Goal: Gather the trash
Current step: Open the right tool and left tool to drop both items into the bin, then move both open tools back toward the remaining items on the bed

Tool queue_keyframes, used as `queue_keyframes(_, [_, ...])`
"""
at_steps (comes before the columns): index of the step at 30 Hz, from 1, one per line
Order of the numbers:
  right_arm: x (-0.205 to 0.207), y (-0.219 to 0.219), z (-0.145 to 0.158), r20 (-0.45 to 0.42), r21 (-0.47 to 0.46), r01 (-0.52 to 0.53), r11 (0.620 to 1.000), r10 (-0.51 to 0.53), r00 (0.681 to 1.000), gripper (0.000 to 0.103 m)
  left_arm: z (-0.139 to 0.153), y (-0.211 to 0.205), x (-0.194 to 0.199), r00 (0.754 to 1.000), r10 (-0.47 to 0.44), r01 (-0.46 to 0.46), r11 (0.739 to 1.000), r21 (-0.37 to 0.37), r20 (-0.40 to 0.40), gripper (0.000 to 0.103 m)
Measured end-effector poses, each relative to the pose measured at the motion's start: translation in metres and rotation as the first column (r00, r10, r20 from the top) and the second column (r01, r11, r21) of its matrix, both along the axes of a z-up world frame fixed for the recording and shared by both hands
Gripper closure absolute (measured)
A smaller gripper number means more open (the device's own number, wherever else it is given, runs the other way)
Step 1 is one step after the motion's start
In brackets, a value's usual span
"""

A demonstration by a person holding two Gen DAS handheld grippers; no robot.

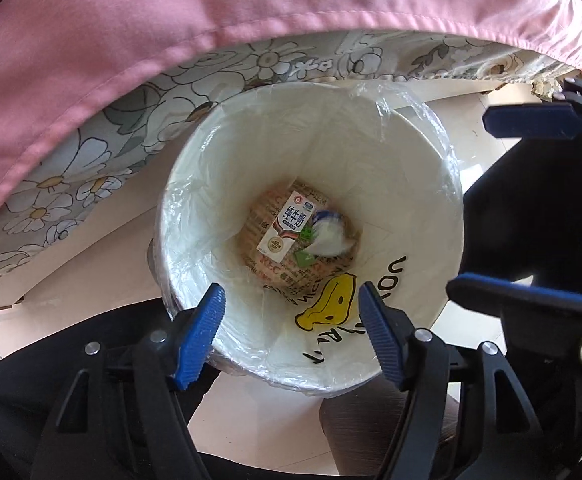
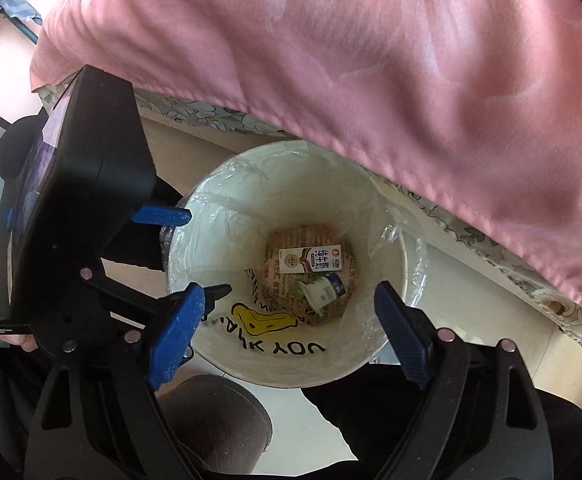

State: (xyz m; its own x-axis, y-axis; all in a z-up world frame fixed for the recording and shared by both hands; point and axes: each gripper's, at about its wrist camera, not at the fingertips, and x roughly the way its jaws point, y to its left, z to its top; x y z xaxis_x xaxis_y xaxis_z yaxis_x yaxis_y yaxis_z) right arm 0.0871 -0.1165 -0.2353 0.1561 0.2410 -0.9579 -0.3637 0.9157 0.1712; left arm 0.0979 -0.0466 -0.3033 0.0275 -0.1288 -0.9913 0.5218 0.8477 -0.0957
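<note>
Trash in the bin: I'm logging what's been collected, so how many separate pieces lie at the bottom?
2: a milk carton lying flat at the bottom of the lined bin, and a yogurt cup tipped over right beside it. Smaller bits may be hidden underneath.

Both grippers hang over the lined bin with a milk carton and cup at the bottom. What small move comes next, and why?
Probably lift both grippers clear of the bin. The left gripper and right gripper are open and empty, while the milk carton and yogurt cup already lie inside.
</note>
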Motion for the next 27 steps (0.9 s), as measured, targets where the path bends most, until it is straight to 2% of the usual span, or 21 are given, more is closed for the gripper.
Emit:
queue_keyframes(5, [0.003,-0.014,0.013,0.029,0.001,0.018,1.0,-0.018,0.999,0.018,0.012,-0.003,-0.006,1.0,-0.007,0.007,1.0,0.002,0.029,0.03])
queue_keyframes(17, [-0.006,-0.016,0.02,0.05,0.002,0.015,1.0,-0.015,0.999,0.018,0.013,-0.004,-0.009,0.998,-0.015,0.015,1.0,0.013,0.06,0.029])
queue_keyframes(20, [-0.008,-0.013,0.019,0.06,0.002,0.012,1.0,-0.012,0.998,0.018,0.019,-0.003,-0.011,0.997,-0.015,0.014,1.0,0.01,0.07,0.029])
queue_keyframes(27, [-0.011,-0.021,0.04,0.125,0.016,0.037,0.999,-0.039,0.991,0.018,0.038,0.005,-0.015,0.991,0.008,-0.007,1.0,-0.011,0.13,0.024])
